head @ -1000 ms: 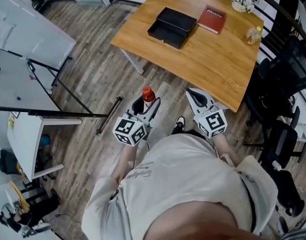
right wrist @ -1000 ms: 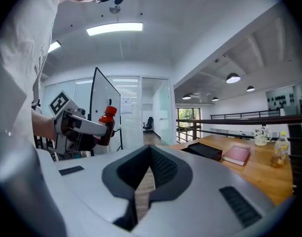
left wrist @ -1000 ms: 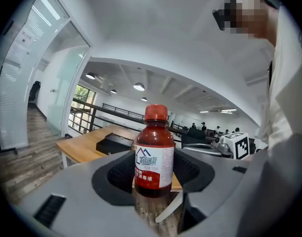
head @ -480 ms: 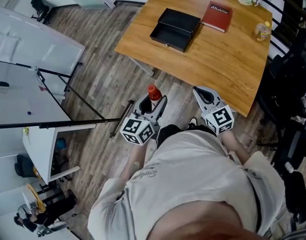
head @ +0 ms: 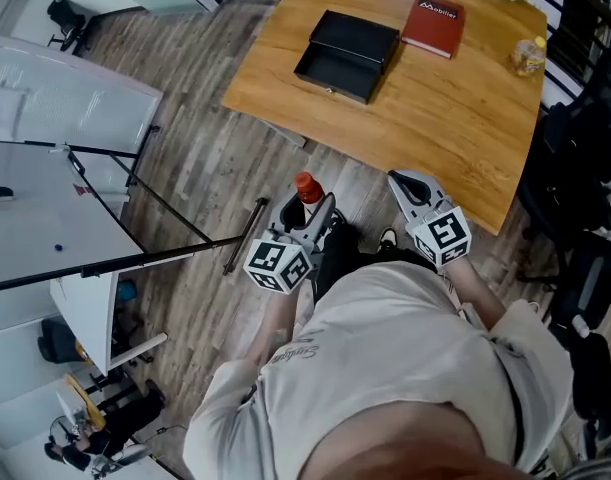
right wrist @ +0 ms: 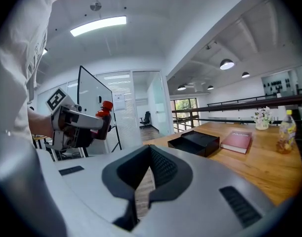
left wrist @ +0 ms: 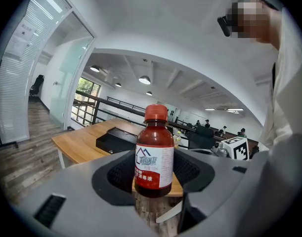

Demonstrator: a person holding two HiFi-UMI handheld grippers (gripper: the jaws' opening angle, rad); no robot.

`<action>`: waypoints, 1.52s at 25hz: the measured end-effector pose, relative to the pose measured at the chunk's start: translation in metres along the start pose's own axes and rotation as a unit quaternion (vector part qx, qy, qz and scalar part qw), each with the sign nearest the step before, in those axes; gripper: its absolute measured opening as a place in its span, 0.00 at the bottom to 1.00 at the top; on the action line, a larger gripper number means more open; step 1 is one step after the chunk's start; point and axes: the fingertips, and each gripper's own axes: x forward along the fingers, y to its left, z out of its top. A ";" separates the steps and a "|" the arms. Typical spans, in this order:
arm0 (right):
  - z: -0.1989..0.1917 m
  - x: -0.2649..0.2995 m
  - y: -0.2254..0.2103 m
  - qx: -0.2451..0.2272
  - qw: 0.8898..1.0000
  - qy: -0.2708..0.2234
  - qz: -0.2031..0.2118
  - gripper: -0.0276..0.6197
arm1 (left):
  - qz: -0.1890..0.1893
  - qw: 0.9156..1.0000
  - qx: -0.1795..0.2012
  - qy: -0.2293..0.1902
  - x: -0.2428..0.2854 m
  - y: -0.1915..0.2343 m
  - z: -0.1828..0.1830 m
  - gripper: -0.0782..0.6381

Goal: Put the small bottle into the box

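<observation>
The left gripper is seen clamped on the small bottle, which is held upright between the jaws by its lower body, with the red cap on top. The right gripper is held with its jaws brought together and nothing is caught between them. Both are carried in front of the person above the wooden floor, short of the near edge of the table. The black box is set open on the far part of the table, well apart from the small bottle. A red book is laid just beside the box, and a yellowish bottle is stood near the table's right edge.
</observation>
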 end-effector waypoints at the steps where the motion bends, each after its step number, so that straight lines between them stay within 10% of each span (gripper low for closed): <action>1: 0.000 0.004 -0.001 0.000 1.000 0.002 0.001 0.04 | -0.002 1.000 -0.004 0.000 0.004 0.003 0.000 0.43; 24: 0.085 0.149 -0.020 -0.034 0.998 -0.017 -0.052 0.04 | -0.054 0.998 0.019 -0.036 0.047 0.138 0.103 0.43; 38: 0.086 0.209 -0.005 -0.029 0.994 0.002 -0.103 0.04 | -0.100 0.995 -0.012 -0.011 0.052 0.216 0.094 0.43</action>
